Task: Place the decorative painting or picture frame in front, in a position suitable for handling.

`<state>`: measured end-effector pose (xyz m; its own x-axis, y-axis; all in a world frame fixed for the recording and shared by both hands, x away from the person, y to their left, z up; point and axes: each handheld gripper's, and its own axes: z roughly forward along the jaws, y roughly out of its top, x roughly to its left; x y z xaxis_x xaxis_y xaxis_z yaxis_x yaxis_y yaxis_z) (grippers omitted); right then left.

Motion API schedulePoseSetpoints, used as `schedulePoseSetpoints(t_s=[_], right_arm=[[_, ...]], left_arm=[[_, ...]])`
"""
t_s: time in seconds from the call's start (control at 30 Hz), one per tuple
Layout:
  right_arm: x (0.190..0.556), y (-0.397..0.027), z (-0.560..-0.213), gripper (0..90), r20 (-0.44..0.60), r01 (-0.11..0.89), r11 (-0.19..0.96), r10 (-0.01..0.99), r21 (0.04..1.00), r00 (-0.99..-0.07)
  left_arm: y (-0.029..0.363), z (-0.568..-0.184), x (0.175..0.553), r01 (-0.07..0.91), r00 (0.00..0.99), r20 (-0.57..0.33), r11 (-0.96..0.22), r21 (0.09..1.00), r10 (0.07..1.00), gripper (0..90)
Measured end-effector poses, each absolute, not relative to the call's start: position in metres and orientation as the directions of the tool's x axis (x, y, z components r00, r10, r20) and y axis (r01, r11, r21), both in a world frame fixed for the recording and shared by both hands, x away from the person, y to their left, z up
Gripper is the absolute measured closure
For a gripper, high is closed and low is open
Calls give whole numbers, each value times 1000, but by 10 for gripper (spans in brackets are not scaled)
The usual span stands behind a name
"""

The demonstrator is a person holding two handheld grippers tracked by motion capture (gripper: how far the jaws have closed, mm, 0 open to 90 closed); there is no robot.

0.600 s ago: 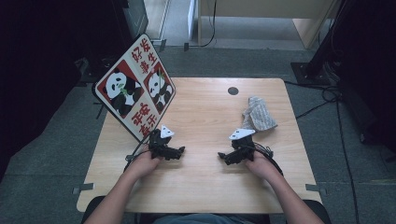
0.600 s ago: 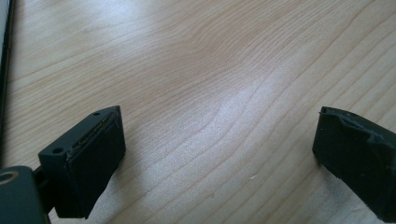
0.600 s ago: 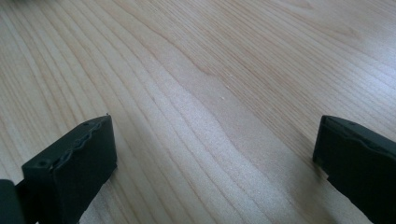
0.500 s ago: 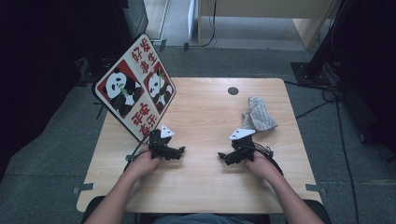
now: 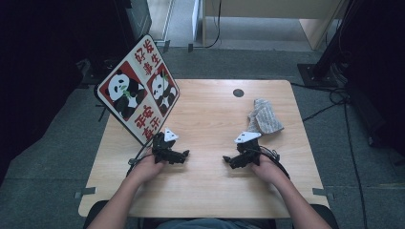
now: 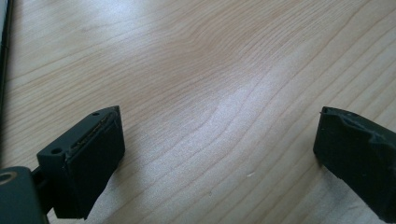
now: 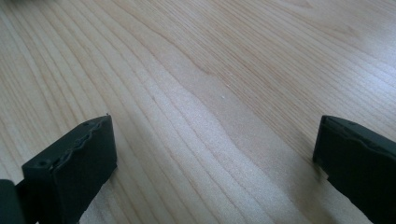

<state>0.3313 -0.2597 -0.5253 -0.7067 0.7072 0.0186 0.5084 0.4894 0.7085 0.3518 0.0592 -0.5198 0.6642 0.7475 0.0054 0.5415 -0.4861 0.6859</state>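
Table: a light wooden table [image 5: 205, 119] with rounded corners, seen from above, standing on a grey floor; a small dark round hole [image 5: 238, 92] sits near its far edge.
Sign: a large diamond-shaped board [image 5: 138, 90] with two panda pictures and red characters, propped at the table's far left corner and overhanging the edge.
Person: two bare forearms come in from the near edge, each hand holding a gripper low over the near half of the table.
Cloth: a crumpled grey cloth [image 5: 264, 117] lies on the right side of the table, just beyond the right gripper and apart from it.
Left gripper: the left gripper [image 5: 182, 154] points toward the table's middle, jaws spread wide, bare wood between them.
Right gripper: the right gripper [image 5: 227, 160] faces the left one, well apart from it, jaws spread wide, gripping nothing.
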Motion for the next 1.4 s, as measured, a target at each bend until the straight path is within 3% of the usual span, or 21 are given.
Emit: schedulePoseSetpoints(t_s=[0.6,0.87,1.4], right_arm=[[330,-259,-525,0,17,508,486,710,711,-704],[330,-259,-525,0,20,510,484,712,711,-702],[329,-258,-525,0,20,511,483,713,711,-701]], left_arm=[[61,-520,351,534,673,6,-492,688,740,21],[66,-518,354,519,681,5,-488,702,732,136],[75,-503,357,563,699,-46,-508,652,714,165]])
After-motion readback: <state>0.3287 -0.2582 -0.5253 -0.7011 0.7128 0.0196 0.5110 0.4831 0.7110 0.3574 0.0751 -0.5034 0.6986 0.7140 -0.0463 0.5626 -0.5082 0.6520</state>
